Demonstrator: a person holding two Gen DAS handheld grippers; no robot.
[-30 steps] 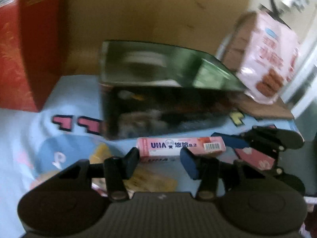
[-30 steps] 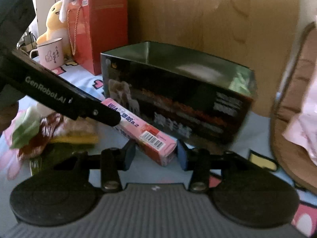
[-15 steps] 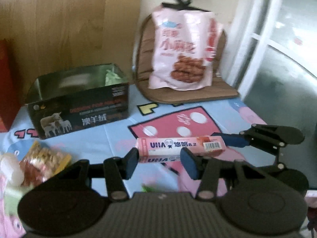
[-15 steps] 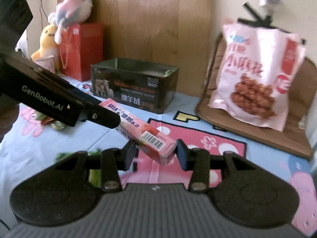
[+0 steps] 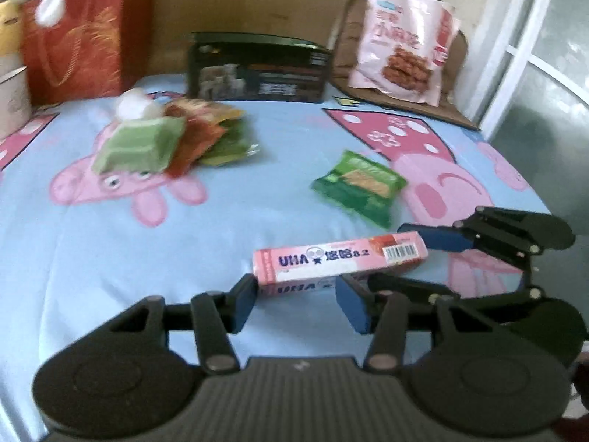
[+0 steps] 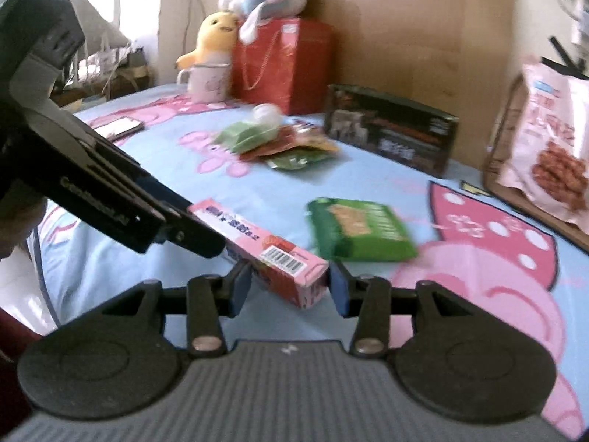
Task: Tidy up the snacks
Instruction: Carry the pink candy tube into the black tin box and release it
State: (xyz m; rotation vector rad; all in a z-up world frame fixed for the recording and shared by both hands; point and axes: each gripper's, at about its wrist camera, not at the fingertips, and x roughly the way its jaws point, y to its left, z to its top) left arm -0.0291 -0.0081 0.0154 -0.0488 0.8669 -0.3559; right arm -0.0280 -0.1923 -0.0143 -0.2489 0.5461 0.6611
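Note:
A long pink candy box (image 5: pixel 338 259) hangs just above the blue cartoon sheet (image 5: pixel 110 243). Its barcode end (image 6: pixel 291 276) sits between the pads of my right gripper (image 6: pixel 291 289), which touch its sides while the jaws are opening. My left gripper (image 5: pixel 296 296) is also opening. The box lies crosswise just past its fingertips, its left end by the left pad, not clamped. In the right wrist view a left gripper finger (image 6: pixel 191 232) overlaps the box's other end. A dark open-topped box (image 5: pixel 257 73) stands at the back.
A green snack packet (image 5: pixel 359 188) lies just beyond the candy box. A pile of snack packets (image 5: pixel 176 140) sits left of centre. A big pink bag (image 5: pixel 401 37) leans on a brown cushion at the back right. At the back left are a red gift bag (image 6: pixel 287 62) and a mug (image 6: pixel 208 83).
Both grippers have drawn back from the dark box together, with the pink candy box between them. The dark box now looks small and far, and the green packet and pile have come into view.

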